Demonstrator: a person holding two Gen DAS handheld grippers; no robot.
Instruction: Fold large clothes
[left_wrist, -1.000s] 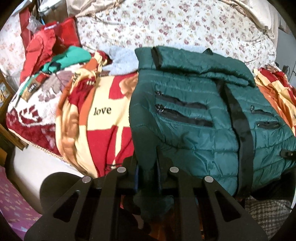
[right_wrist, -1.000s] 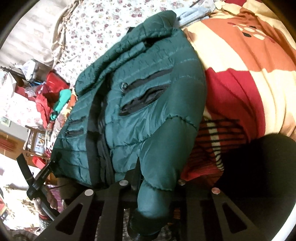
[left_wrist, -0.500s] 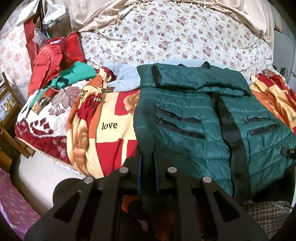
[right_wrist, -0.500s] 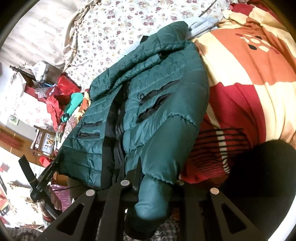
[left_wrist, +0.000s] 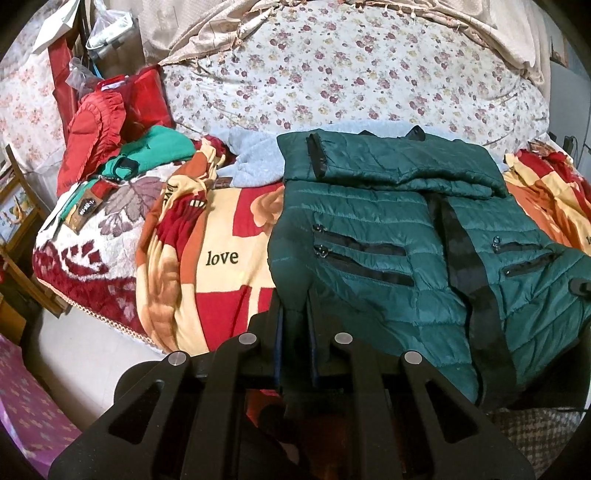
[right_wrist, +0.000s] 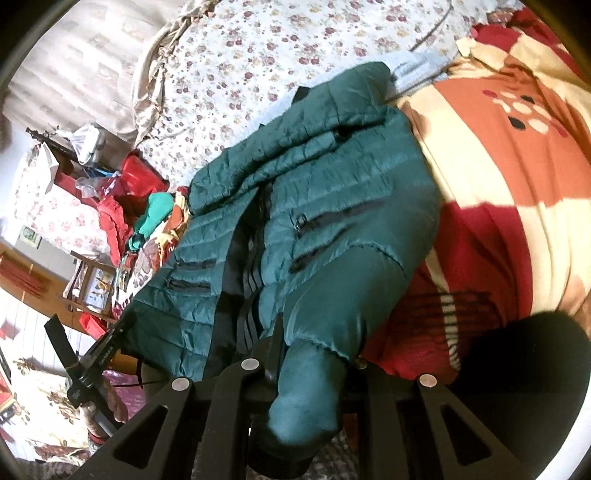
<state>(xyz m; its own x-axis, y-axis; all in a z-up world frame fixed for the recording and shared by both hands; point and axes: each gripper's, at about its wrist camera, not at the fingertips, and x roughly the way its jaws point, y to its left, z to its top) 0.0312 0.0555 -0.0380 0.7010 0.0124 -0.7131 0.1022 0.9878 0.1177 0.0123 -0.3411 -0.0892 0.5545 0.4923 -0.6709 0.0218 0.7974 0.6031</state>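
Note:
A dark green quilted jacket (left_wrist: 388, 236) lies front up on the bed, one sleeve folded across its top, black zip strip down the middle. My left gripper (left_wrist: 294, 321) is shut on the jacket's near left corner. My right gripper (right_wrist: 314, 354) is shut on the jacket's (right_wrist: 314, 206) near right part; a padded lobe of fabric bulges between its jaws. The left gripper also shows in the right wrist view (right_wrist: 88, 362) at the jacket's other lower corner.
A red, cream and orange "love" blanket (left_wrist: 218, 258) covers the bed under the jacket. A pile of red and green clothes (left_wrist: 122, 147) lies at the far left. A flowered sheet (left_wrist: 332, 74) covers the far half. Wooden furniture (left_wrist: 14, 206) stands left of the bed.
Both grippers have risen and drawn back with the jacket's near edge still held; more of the bed and room shows in both views.

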